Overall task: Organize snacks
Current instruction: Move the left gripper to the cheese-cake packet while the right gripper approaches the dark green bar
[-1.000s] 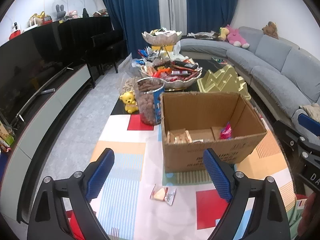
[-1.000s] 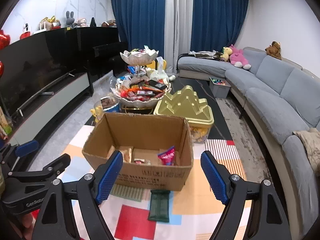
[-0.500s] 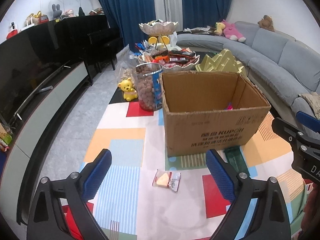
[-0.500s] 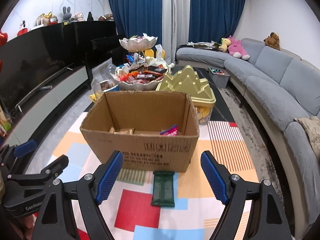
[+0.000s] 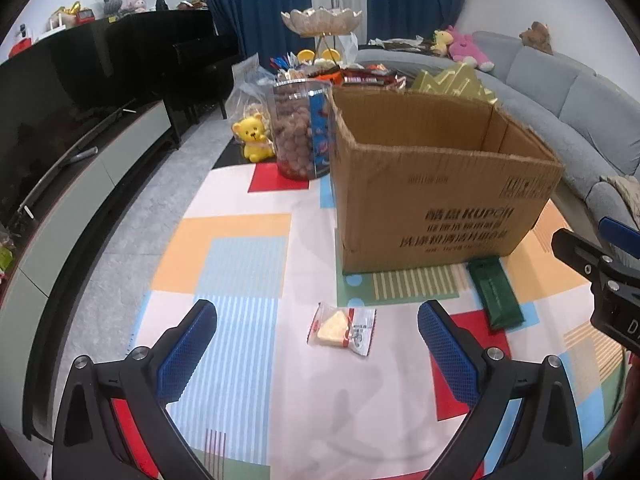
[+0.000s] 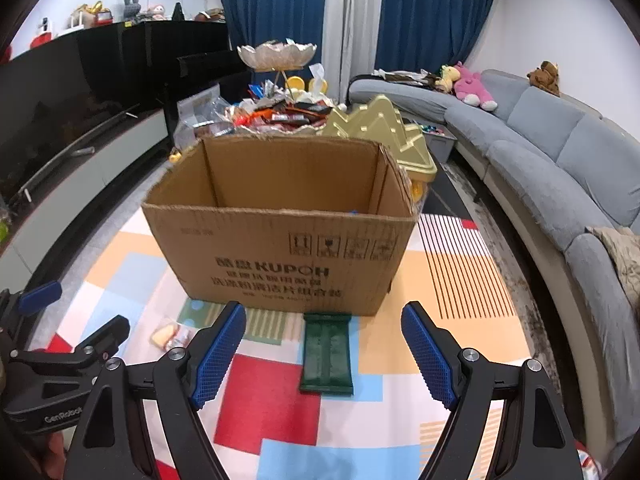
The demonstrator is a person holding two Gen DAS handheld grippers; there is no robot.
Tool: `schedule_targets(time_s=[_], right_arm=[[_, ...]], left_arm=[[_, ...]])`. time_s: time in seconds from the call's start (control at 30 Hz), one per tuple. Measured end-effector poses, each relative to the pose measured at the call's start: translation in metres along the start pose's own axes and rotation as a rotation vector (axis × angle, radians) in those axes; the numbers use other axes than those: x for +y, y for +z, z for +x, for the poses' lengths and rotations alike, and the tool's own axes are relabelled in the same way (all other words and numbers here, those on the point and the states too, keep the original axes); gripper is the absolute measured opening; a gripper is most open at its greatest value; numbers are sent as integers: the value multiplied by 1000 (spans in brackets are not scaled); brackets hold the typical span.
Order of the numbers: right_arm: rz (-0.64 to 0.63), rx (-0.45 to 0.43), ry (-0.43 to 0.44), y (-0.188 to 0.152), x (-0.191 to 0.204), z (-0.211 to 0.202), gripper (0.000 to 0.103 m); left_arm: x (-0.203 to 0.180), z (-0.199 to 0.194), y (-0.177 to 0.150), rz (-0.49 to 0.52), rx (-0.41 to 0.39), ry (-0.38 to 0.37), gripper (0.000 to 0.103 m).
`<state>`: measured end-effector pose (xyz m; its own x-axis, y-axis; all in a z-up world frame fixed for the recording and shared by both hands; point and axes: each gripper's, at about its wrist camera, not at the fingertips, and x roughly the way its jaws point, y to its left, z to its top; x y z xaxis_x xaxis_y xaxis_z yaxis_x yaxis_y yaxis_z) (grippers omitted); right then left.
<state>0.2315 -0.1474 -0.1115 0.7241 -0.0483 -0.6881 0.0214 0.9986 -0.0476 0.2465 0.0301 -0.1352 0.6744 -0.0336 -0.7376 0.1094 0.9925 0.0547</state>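
Note:
An open cardboard box stands on a colourful patterned mat. In front of it lie a clear-wrapped yellow snack and a dark green packet. My left gripper hovers low over the clear-wrapped snack; its jaws are opening, with nothing pressed between them. My right gripper hangs open above the green packet, which lies between the fingers' lines without touching the pads. Each gripper shows at the edge of the other's view.
Behind the box stand a clear jar of brown snacks, a yellow bear figure, a tiered snack tray and a gold lidded container. A grey sofa curves along the right, a dark TV unit along the left.
Both grippers have sunk toward the mat, so the box's inside has dropped out of sight. The left jaws have spread wider. The two snacks now lie closer under the fingers.

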Motion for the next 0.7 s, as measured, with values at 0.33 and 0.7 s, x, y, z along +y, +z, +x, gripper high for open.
schedule_targets(time_s=[0.33,0.7], right_arm=[[-28,45,-31,-23,10,32,81],[-15,77,-35,-37,11,62,81]], left_arm=[[11,35,-16,-9,14,-36,102],[9,70,-26,7,57,-73,102]])
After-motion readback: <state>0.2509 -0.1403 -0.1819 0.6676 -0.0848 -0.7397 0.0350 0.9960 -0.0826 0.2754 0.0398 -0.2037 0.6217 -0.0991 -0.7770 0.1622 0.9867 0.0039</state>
